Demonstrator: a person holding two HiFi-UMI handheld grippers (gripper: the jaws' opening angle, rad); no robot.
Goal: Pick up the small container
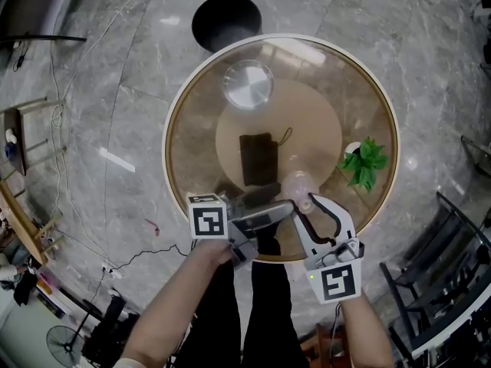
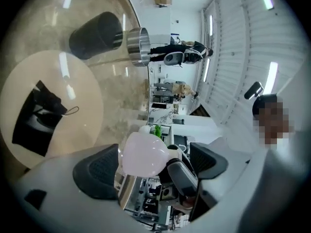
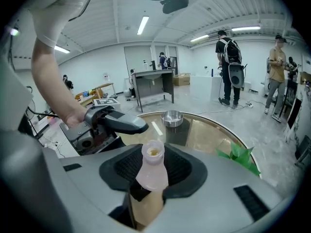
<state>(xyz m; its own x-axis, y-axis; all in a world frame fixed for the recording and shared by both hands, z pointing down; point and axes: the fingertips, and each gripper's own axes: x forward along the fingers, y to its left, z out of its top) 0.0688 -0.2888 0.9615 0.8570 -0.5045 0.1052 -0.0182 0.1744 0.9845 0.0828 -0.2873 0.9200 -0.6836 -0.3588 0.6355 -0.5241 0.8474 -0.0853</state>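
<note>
The small container (image 1: pixel 298 182) is a pale pink bottle with an open neck, held just above the near edge of the round glass table (image 1: pixel 383 121). My right gripper (image 1: pixel 305 202) is shut on its body; in the right gripper view the bottle (image 3: pixel 151 178) stands upright between the black pads (image 3: pixel 187 171). My left gripper (image 1: pixel 285 208) reaches in from the left, rolled on its side, jaws wide open. In the left gripper view the bottle's rounded bottom (image 2: pixel 143 154) shows between the left gripper (image 2: pixel 153 168) pads, close to the left pad (image 2: pixel 97 171), with the right gripper (image 2: pixel 183 177) behind it.
A steel bowl (image 1: pixel 248 84) stands at the table's far side and a small green plant (image 1: pixel 364 163) at its right edge. A black pouch (image 1: pixel 257 158) lies under the glass. A black round bin (image 1: pixel 225 20) and metal racks (image 1: pixel 445 282) stand on the floor. People stand far off (image 3: pixel 228 67).
</note>
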